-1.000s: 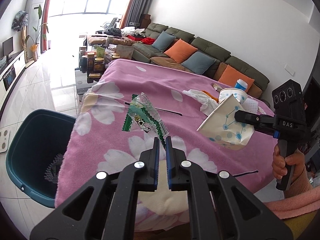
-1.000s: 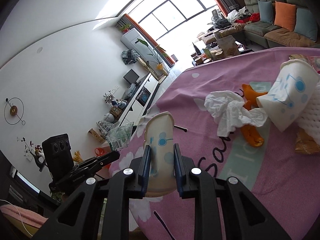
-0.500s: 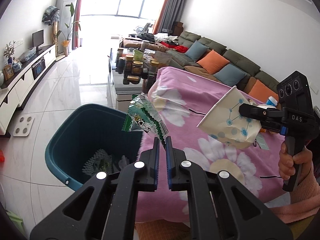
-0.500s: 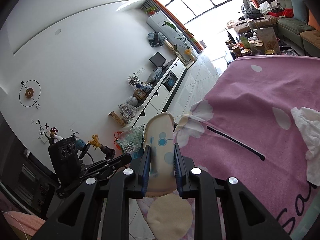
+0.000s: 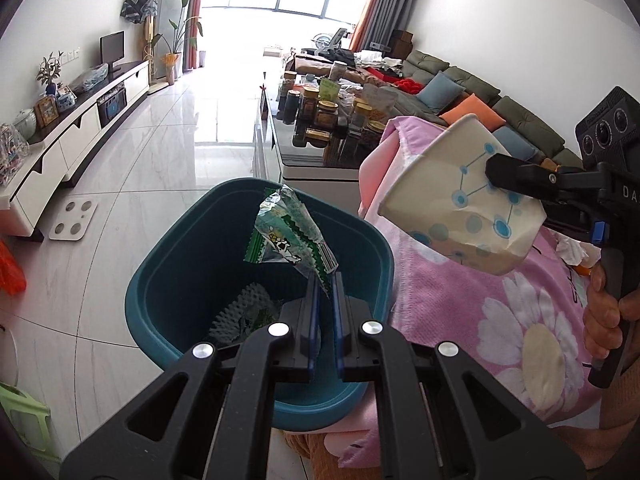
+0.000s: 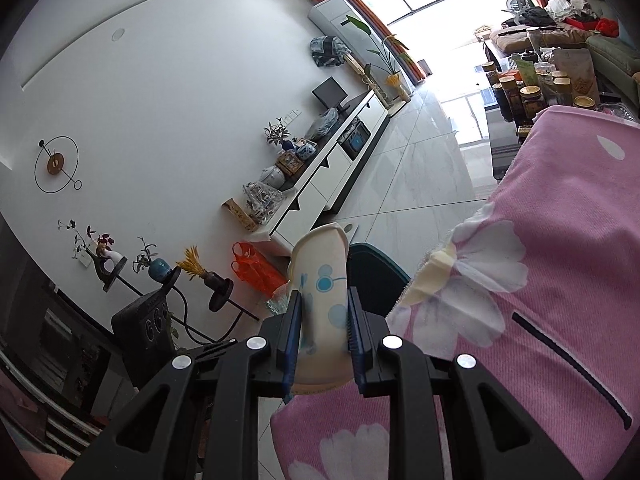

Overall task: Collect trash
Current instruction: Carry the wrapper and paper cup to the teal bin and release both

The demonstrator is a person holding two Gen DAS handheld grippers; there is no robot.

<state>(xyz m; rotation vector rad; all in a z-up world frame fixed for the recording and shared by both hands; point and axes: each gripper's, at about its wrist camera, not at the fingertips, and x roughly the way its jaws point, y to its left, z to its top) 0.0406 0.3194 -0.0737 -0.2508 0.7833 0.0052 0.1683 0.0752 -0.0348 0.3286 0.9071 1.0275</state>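
Observation:
My left gripper [image 5: 325, 280] is shut on a green and clear plastic wrapper [image 5: 286, 236] and holds it over the open teal trash bin [image 5: 168, 280] on the floor. The bin holds some crumpled trash [image 5: 240, 316]. My right gripper [image 6: 323, 304] is shut on a squashed white paper cup with blue dots [image 6: 322, 276]; the cup also shows in the left wrist view [image 5: 460, 200], held above the pink flowered tablecloth [image 5: 460, 304] to the right of the bin. The bin's rim [image 6: 376, 260] shows just past the cup.
A glass coffee table [image 5: 320, 148] crowded with jars stands beyond the bin. A white TV cabinet [image 5: 72, 136] runs along the left wall, a scale [image 5: 74, 220] lies on the tiled floor, and a sofa [image 5: 480, 96] is at the far right.
Both grippers have swung left off the table toward the bin. The wrapper now hangs over the bin opening, and the cup has come to the table's edge.

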